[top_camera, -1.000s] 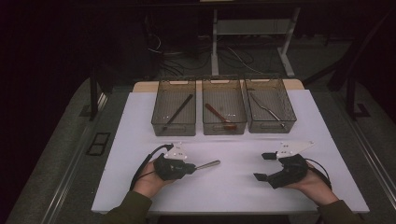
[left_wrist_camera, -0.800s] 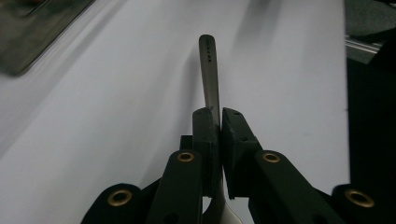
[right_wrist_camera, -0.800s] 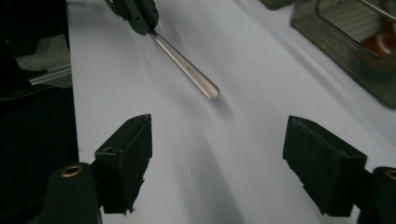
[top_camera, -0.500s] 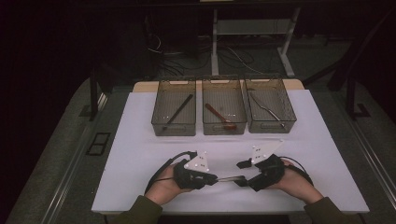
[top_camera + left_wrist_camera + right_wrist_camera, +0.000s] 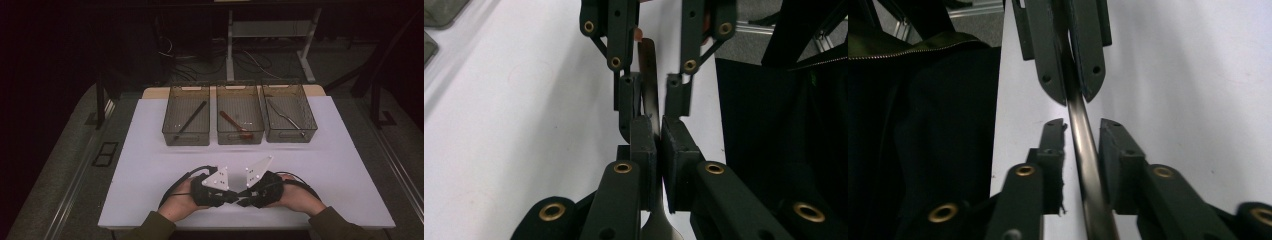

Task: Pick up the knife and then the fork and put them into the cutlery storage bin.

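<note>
A flat metal utensil handle runs level between the two grippers at the front middle of the white table. My left gripper is shut on it; in the left gripper view its pads clamp the handle near the widening neck. My right gripper faces it tip to tip. Its jaws have just been closing around the handle's free end, and narrow gaps still show between each of its pads and the metal.
Three clear bins stand in a row at the back: the left bin holds a black stick, the middle bin a brown wooden tool, the right bin a metal tool. The table's front edge lies just below the hands.
Both hands have moved inward to the front centre until the grippers meet. The right gripper's jaws have narrowed around the handle that the left gripper holds.
</note>
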